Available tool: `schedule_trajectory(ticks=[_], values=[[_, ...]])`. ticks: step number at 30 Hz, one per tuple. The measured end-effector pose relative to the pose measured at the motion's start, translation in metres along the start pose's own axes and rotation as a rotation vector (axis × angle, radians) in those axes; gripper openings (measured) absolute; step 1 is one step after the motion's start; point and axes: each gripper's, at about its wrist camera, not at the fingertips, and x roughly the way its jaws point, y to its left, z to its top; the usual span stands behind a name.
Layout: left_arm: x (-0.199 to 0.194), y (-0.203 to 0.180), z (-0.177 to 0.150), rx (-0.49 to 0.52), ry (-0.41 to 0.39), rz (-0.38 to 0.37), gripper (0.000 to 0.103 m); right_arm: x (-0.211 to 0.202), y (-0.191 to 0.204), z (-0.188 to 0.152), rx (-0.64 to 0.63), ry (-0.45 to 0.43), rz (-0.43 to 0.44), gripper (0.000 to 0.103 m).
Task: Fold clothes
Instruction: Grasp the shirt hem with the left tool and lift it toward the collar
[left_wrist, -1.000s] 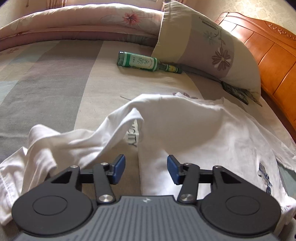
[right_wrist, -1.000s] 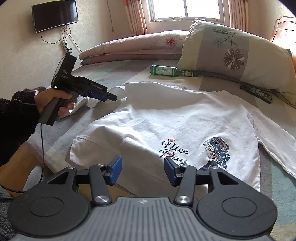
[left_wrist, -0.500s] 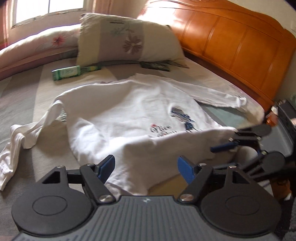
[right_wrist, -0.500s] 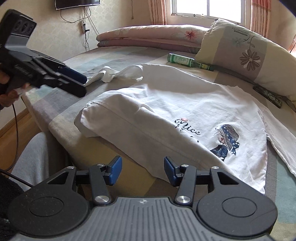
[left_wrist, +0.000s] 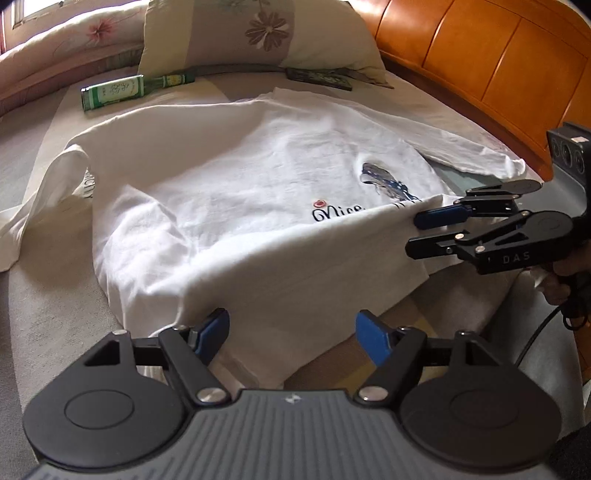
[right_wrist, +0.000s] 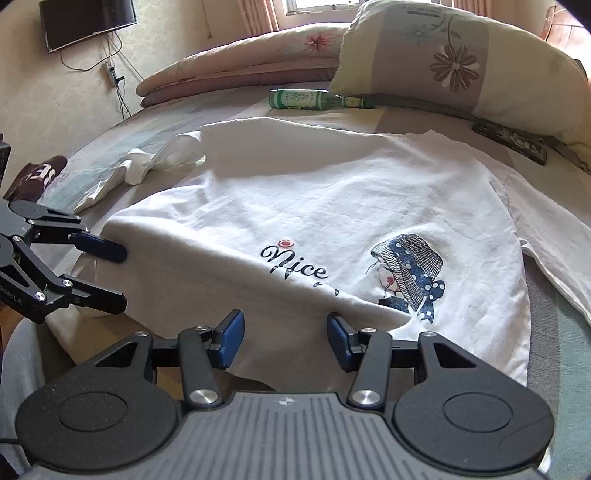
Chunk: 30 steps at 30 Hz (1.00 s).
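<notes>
A white long-sleeved shirt (left_wrist: 258, 177) (right_wrist: 332, 199) with a "Nice" print and a girl's picture lies front up on the bed. Its bottom hem bulges up over the lower part of the print. My left gripper (left_wrist: 291, 332) (right_wrist: 114, 273) is open at the hem's left corner, with cloth between its fingers. My right gripper (right_wrist: 285, 332) (left_wrist: 424, 232) is open at the hem further right, its blue pads (right_wrist: 232, 332) on either side of the edge. The shirt's left sleeve (right_wrist: 147, 166) lies crumpled; the other sleeve (left_wrist: 461, 147) stretches out toward the headboard.
A green bottle (left_wrist: 118, 90) (right_wrist: 306, 99) and a dark flat object (left_wrist: 317, 78) lie beyond the shirt, beside a flowered pillow (right_wrist: 461, 62). The wooden headboard (left_wrist: 480, 62) runs along one side. A brown garment (right_wrist: 33, 177) lies at the bed's edge.
My left gripper has swung from the crumpled sleeve round to the shirt's bottom hem. My right gripper has moved in close to the hem, which now bulges over the print.
</notes>
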Motion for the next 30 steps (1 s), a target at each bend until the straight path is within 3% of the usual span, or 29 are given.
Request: schedule_trajectory(ticks=[8,11,15,19,22,28,30], values=[[0.036,0.042,0.028,-0.130,0.058,-0.082,0.077,0.029,-0.029,0.023,0.070,0.051,0.052,0.059],[0.037,0.040,0.032,-0.096,0.076,-0.075,0.077,0.022,-0.025,0.025,0.060,0.041,0.028,0.059],[0.017,0.014,0.028,0.060,0.058,-0.003,0.078,0.001,0.008,0.018,-0.128,0.002,-0.020,0.060],[-0.002,-0.020,0.005,0.339,0.045,0.089,0.081,-0.014,0.041,0.002,-0.326,-0.005,-0.054,0.063],[-0.002,-0.039,-0.016,0.544,0.057,0.208,0.081,-0.017,0.048,-0.005,-0.351,-0.003,-0.060,0.063],[0.004,-0.044,-0.032,0.714,0.069,0.390,0.081,-0.025,0.057,-0.013,-0.361,-0.011,-0.072,0.063],[0.003,-0.051,-0.033,0.756,0.042,0.411,0.081,-0.029,0.057,-0.013,-0.356,-0.019,-0.072,0.063]])
